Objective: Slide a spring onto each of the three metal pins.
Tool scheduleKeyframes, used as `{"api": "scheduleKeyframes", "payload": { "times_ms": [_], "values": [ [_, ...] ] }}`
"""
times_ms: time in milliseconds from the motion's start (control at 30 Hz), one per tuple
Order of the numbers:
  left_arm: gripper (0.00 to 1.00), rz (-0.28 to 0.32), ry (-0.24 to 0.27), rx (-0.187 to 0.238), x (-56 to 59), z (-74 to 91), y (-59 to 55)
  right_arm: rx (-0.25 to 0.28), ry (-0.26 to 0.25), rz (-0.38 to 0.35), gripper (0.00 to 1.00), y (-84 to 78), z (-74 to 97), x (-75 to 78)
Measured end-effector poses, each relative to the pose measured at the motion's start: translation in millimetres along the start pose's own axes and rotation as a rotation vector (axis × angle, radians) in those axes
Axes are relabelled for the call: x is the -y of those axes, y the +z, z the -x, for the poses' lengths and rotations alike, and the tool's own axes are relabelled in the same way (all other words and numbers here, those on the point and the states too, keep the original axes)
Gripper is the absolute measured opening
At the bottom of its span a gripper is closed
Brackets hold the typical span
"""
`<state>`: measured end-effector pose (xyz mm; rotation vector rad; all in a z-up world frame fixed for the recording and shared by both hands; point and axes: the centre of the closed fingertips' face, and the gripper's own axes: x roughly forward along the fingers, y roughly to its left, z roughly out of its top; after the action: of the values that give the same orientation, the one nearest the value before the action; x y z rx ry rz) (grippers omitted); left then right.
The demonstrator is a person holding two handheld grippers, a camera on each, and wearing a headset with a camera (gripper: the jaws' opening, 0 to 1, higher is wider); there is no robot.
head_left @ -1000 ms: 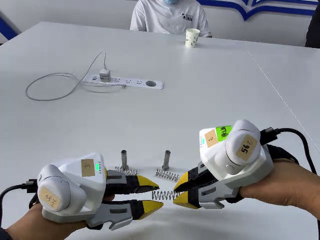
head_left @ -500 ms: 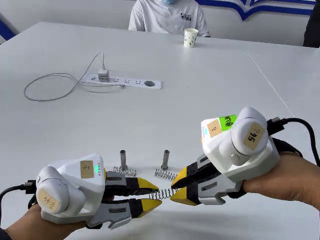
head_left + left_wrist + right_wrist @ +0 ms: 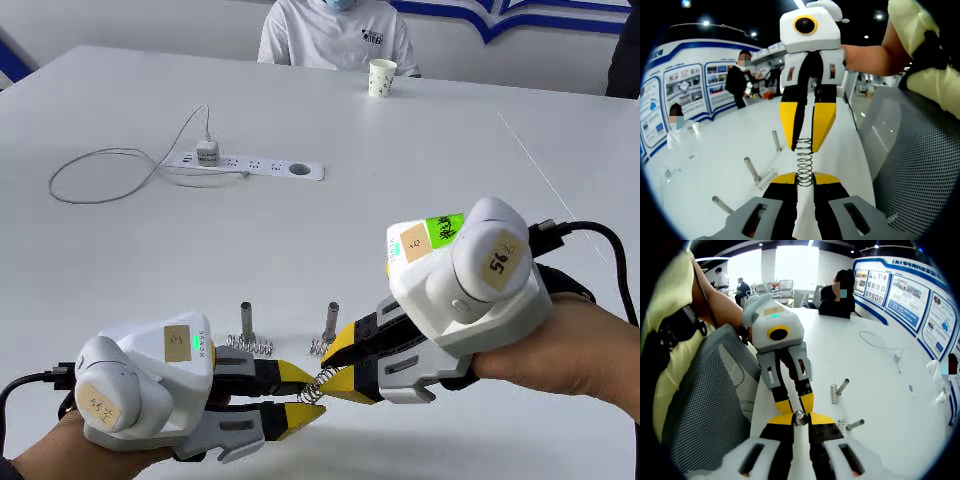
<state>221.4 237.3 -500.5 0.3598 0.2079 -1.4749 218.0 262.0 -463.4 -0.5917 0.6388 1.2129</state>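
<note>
A small metal spring (image 3: 321, 382) hangs above the table between my two grippers. My right gripper (image 3: 338, 368) comes in from the right, shut on one end of it. My left gripper (image 3: 305, 395) faces it from the left, its jaws closed in on the other end. In the left gripper view the spring (image 3: 804, 162) runs from my left gripper (image 3: 805, 179) up to the right gripper (image 3: 803, 136). The right gripper view has the spring (image 3: 800, 417) end-on. Two upright metal pins (image 3: 246, 318) (image 3: 330, 319) stand just behind, with loose springs (image 3: 251, 345) (image 3: 318, 347) lying at their feet. A third pin (image 3: 722, 205) stands in the left gripper view.
A white power strip (image 3: 248, 163) with a plugged charger and a looping cable (image 3: 100, 160) lies at mid-table. A paper cup (image 3: 380, 77) stands at the far edge before a seated person (image 3: 335, 30). A mesh chair back (image 3: 715, 405) is close behind.
My right gripper has moved left and lower with the spring, right up to the left gripper. The spring's free end has gone between the left jaws.
</note>
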Motion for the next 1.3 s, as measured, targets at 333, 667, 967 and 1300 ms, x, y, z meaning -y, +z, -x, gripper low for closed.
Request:
{"api": "scheduleKeyframes", "payload": {
  "times_ms": [333, 667, 967, 1300],
  "values": [
    [0.11, 0.003, 0.009, 0.016, -1.0, 1.3, 4.1, -0.027, 0.004, 0.004, 0.15, -3.7, -2.2, -0.8],
    [0.11, -0.009, 0.000, 0.010, 2.0, 0.7, 3.9, -0.051, 0.015, 0.003, 0.13, -5.0, -8.0, -1.7],
    [0.11, 0.005, 0.010, 0.022, -2.0, 1.2, 5.0, -0.066, 0.016, 0.008, 0.12, -3.7, -8.2, 0.0],
    [0.20, 0.036, 0.054, 0.016, -15.0, 8.6, -0.1, -0.095, -0.006, -0.010, 0.12, -14.5, 3.6, 11.0]
  ]
}}
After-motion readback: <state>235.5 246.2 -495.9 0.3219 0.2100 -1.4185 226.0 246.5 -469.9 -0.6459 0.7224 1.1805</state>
